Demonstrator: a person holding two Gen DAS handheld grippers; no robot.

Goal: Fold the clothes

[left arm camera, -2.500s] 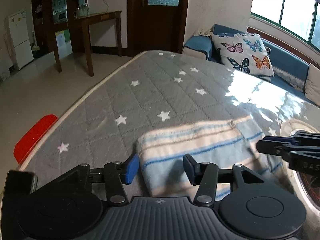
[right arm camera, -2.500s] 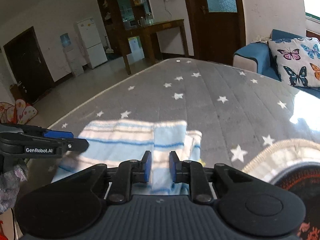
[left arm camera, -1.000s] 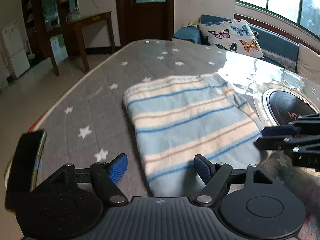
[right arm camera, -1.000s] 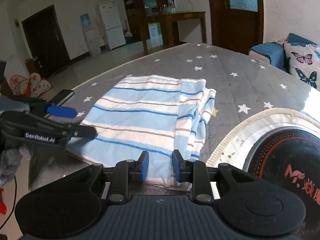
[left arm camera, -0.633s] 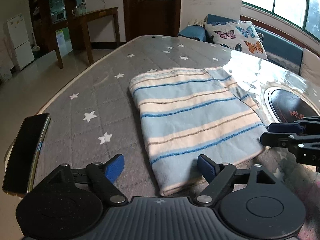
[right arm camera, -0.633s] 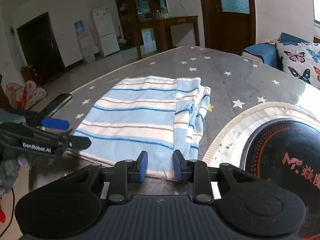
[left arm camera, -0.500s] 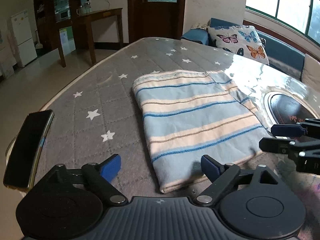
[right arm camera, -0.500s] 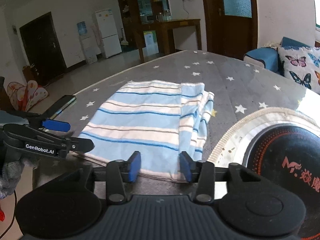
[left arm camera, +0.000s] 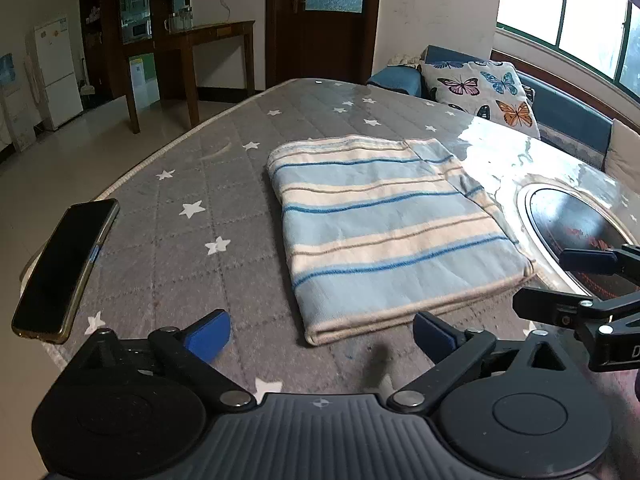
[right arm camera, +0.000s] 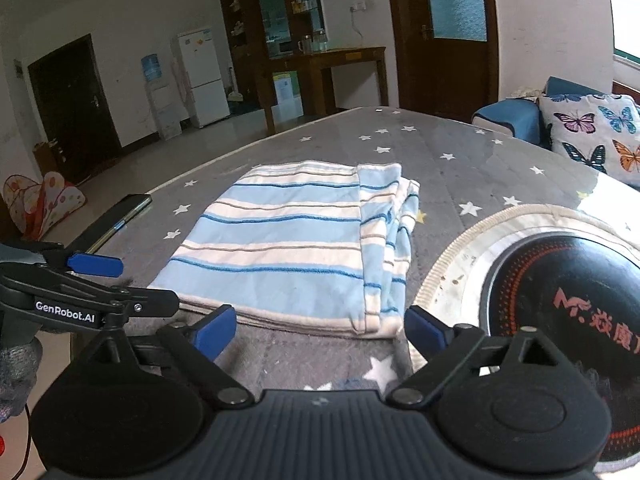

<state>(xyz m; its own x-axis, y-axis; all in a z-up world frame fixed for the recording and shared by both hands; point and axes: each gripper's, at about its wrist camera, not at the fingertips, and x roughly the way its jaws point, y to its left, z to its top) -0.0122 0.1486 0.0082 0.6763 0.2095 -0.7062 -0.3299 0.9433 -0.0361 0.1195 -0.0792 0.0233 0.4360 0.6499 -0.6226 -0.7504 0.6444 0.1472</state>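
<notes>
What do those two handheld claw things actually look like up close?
Each is matte black plastic: a ribbed body with two round discs, jointed linkage arms with silver pivot pins, and two fingers tipped with blue pads. The left gripper carries white "GenRobot.AI" lettering on its side, readable in the right wrist view. The right gripper looks identical.

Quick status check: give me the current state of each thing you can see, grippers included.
Striped garment: folded, lying flat on the table, not held.
Left gripper: open, jaws just opened, nothing between them.
Right gripper: open, jaws just opened, garment released.
Phone: screen dark, at the table edge.
Door: closed.
</notes>
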